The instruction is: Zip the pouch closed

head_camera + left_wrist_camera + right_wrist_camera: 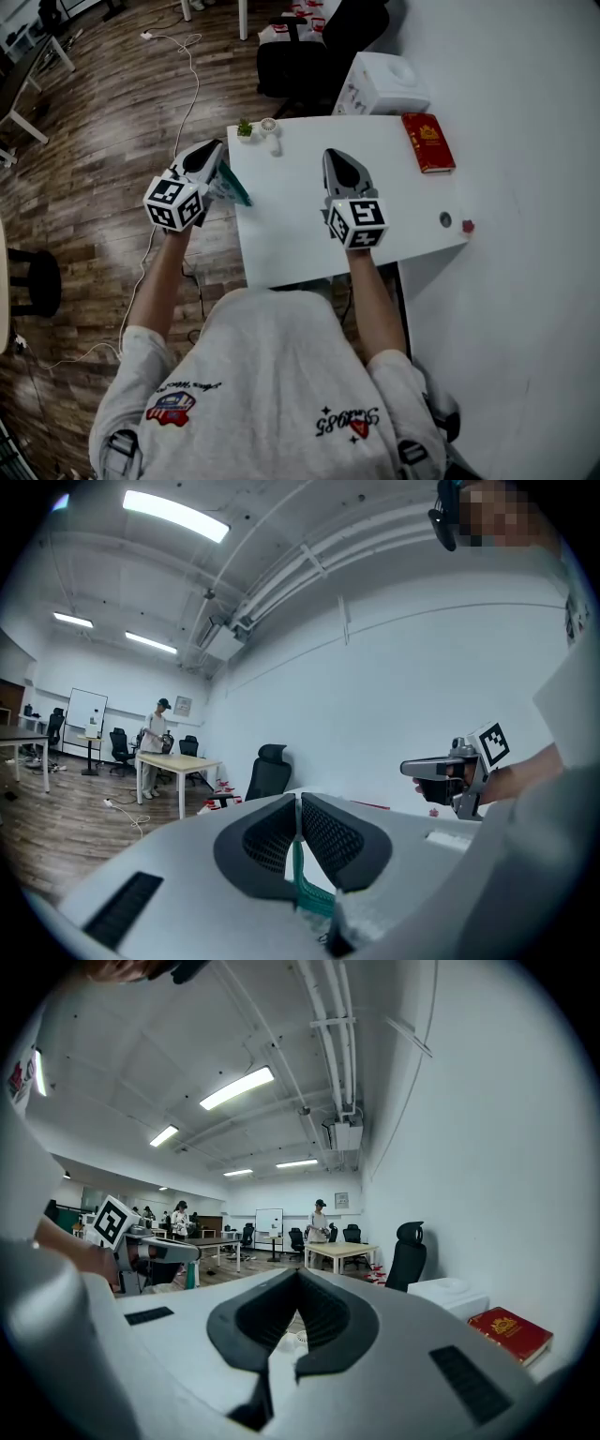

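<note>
The teal mesh pouch hangs edge-on just off the left edge of the white table. My left gripper is shut on it. In the left gripper view the teal mesh shows pinched between the closed black pads, below the tips of the left gripper. My right gripper is held above the middle of the table, apart from the pouch, and is shut on nothing. In its own view the right gripper has its pads together. The zip is hidden in all views.
On the table's far side are a small plant and a small white object; a red booklet lies at the right. A white box and a black office chair stand beyond. The wall is at the right.
</note>
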Motion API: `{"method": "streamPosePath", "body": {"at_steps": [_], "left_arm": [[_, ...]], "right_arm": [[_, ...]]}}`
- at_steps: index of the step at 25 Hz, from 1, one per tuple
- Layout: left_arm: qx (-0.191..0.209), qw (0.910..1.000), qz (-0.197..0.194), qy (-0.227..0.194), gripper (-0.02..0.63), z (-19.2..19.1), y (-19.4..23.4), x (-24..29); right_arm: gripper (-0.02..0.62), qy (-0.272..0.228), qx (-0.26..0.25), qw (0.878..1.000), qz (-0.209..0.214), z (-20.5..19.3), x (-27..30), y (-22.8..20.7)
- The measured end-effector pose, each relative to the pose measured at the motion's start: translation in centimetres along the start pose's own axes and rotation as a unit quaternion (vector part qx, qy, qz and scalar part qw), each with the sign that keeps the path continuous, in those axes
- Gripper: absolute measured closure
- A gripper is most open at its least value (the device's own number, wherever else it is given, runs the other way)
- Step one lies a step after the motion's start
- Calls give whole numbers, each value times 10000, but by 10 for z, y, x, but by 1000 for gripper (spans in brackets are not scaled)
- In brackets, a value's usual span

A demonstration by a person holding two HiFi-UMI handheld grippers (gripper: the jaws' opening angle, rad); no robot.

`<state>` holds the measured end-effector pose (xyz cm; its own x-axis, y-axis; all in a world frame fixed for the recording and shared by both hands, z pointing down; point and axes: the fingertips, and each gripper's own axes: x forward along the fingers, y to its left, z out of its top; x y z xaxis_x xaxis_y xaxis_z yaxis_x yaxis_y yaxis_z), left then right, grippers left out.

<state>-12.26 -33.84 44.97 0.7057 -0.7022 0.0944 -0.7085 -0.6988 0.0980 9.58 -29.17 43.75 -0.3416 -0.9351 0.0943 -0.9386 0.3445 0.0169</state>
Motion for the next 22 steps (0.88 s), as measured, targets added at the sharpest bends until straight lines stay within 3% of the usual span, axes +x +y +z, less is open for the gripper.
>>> {"method": "streamPosePath", "body": {"at_steps": [22], "left_arm": [[-28,9999,-127,-2,588,-2,-14,1]], "right_arm": [[601,134,88,9998,72,-14,-9,10]]}}
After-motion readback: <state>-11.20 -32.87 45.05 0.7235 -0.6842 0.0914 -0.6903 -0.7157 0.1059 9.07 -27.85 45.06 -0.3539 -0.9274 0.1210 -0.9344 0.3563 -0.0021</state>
